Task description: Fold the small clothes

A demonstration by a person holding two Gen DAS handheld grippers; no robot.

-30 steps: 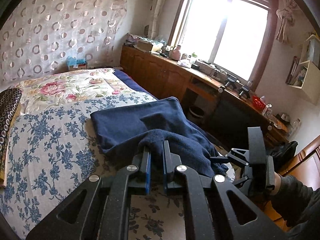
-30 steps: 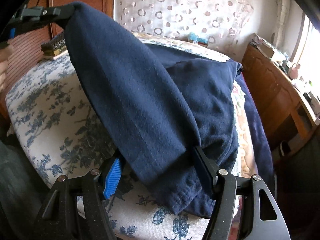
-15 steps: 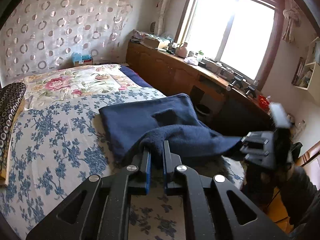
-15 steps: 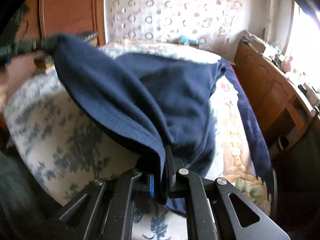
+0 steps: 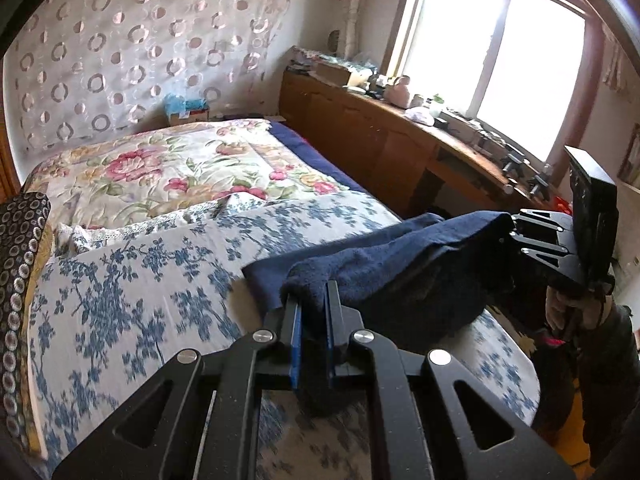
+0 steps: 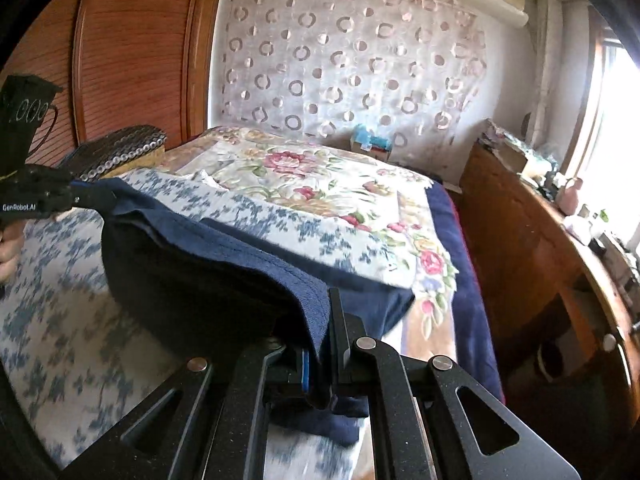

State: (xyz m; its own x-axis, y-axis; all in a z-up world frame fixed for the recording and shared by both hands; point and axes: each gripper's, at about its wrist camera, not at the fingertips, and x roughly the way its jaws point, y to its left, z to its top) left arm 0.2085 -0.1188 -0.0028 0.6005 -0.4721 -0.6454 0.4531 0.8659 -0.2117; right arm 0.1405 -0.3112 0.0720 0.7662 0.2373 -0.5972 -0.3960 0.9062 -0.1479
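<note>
— So where is the navy garment (image 5: 384, 276)?

— Stretched between the two grippers, above the blue-flowered bedspread (image 5: 132, 280). Its middle sags in a dark fold, and whether that fold touches the bed cannot be told.

— And the left gripper (image 5: 311, 304)?

— Its jaws are pinched nearly together on one bunched edge of the cloth.

— The right gripper (image 6: 325, 320)?

— Likewise clamped tight, on a hemmed edge that hangs down between its fingers. From the left wrist view it sits at the far right, with a hand (image 5: 560, 308) under it.

— Anything beyond?

— The rose-patterned quilt (image 6: 320, 184) lies farther up the bed, well clear of the garment.
</note>
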